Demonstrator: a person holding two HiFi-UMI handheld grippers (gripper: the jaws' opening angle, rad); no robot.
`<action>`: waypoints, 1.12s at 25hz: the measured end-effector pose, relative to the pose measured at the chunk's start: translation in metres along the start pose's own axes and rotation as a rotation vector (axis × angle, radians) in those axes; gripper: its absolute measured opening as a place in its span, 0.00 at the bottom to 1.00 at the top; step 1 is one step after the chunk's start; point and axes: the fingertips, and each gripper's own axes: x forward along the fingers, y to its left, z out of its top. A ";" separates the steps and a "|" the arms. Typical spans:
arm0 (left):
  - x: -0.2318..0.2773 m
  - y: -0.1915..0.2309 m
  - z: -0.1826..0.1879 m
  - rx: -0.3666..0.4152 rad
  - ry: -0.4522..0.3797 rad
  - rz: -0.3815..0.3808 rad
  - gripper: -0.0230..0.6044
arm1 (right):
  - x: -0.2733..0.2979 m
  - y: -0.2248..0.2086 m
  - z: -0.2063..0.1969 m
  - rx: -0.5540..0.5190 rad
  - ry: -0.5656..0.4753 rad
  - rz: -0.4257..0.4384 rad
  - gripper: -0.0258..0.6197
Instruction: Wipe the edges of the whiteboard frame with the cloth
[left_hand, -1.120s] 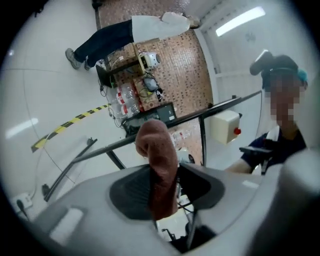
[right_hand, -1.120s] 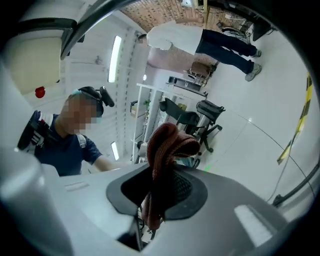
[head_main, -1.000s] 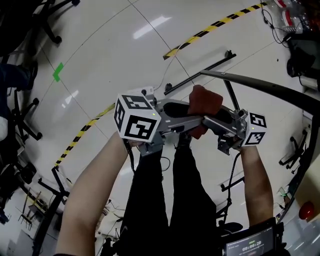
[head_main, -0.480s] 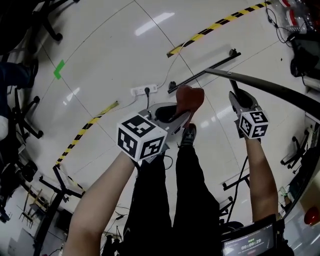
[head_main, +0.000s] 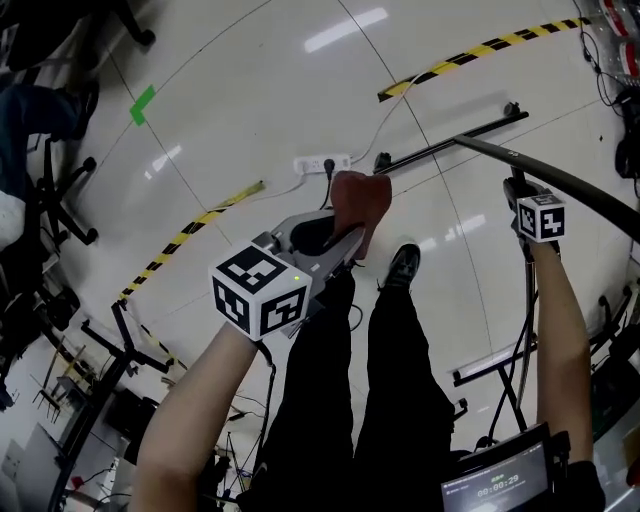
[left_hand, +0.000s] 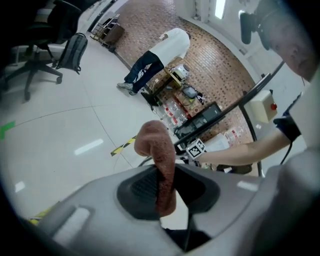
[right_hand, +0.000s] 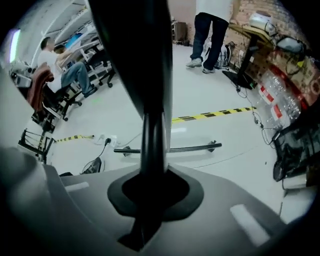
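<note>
Left tool (left_hand: 167, 189), jaws just closing, clamped on reddish-brown cloth (left_hand: 159, 150), held in air, apart from whiteboard frame edge (head_main: 580, 190). Right tool (right_hand: 152, 187) just closed onto that edge. Wiping apparently not begun; all edges left

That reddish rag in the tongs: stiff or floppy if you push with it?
Probably floppy: the cloth curls over above the left tongs, whose jaws have just been closing on it. Likely light, since a narrow pinch carries it. Its fuzzy surface should grip rather than slip.
</note>
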 end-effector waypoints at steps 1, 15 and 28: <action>-0.004 0.003 -0.005 0.000 0.008 0.003 0.16 | 0.004 0.003 -0.004 0.009 0.031 0.030 0.08; -0.007 0.008 0.010 -0.010 -0.039 0.028 0.16 | 0.012 0.011 0.001 0.005 0.096 0.114 0.04; -0.030 0.001 0.005 0.027 -0.035 0.040 0.17 | 0.008 0.043 0.071 -0.030 0.089 0.146 0.04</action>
